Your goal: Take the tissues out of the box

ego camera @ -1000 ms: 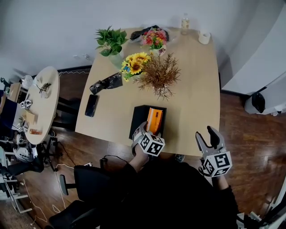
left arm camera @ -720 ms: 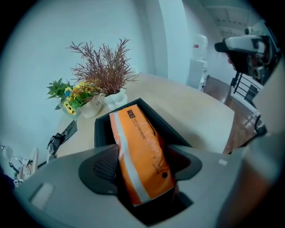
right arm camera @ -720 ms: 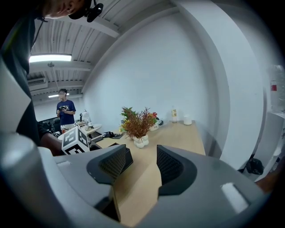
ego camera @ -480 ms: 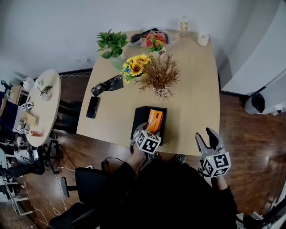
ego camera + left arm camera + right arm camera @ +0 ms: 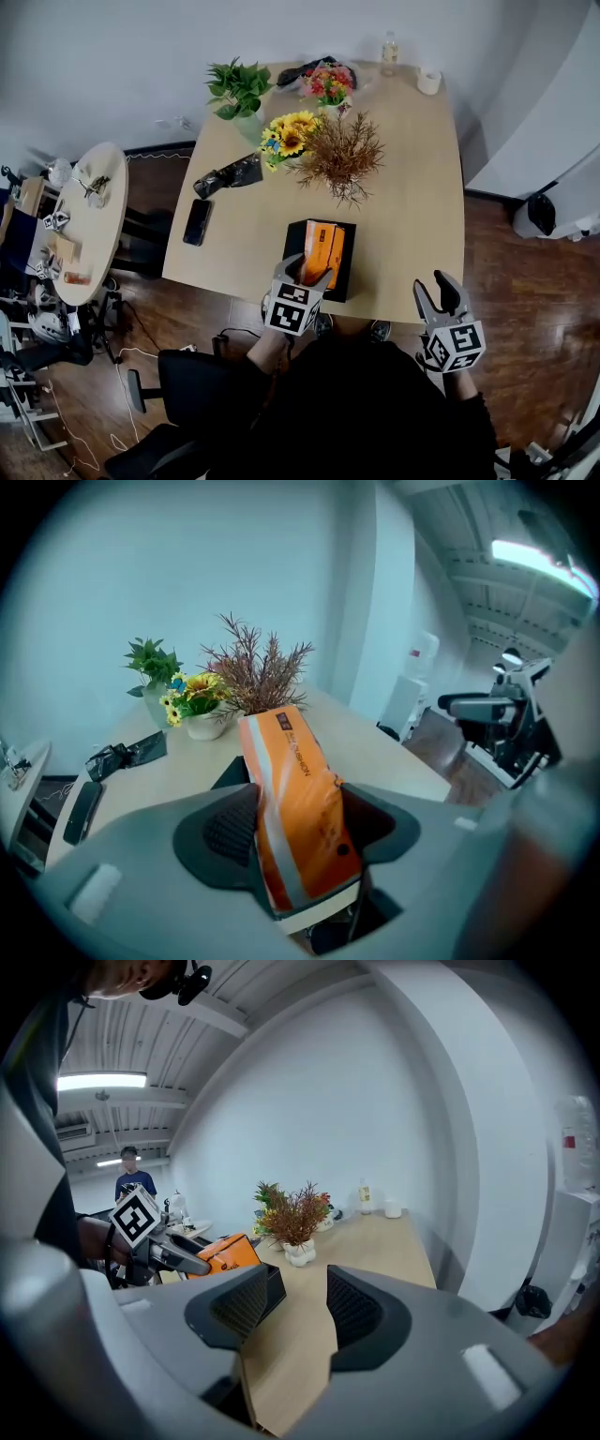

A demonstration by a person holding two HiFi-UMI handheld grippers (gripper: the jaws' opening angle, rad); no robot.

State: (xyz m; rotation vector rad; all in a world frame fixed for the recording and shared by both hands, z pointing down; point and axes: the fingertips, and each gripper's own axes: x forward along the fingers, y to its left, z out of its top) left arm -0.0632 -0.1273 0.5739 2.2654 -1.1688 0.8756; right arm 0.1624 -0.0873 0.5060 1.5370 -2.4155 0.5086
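Note:
An orange tissue pack (image 5: 323, 246) sticks up out of the black box (image 5: 345, 274) near the table's front edge. My left gripper (image 5: 306, 270) is at the pack's near end. In the left gripper view the pack (image 5: 281, 761) stands tilted between the pads of that gripper (image 5: 298, 834). The jaws are closing and press on both its sides. My right gripper (image 5: 434, 288) hovers off the table's front right edge. Its jaws are closing too, with nothing between them (image 5: 295, 1309). The right gripper view shows the pack (image 5: 225, 1252) and the box (image 5: 272, 1290) to its left.
Behind the box stand a dried plant (image 5: 339, 155), sunflowers (image 5: 289, 131), a green plant (image 5: 236, 86) and pink flowers (image 5: 328, 82). A phone (image 5: 196, 221) and a black bag (image 5: 230, 173) lie at the left. A bottle (image 5: 389, 47) and white roll (image 5: 429, 80) stand at the far end. A round side table (image 5: 80, 216) is at the left.
The left gripper's jaws have closed onto the orange pack, and the pack now stands higher out of the box. The right gripper has hardly moved.

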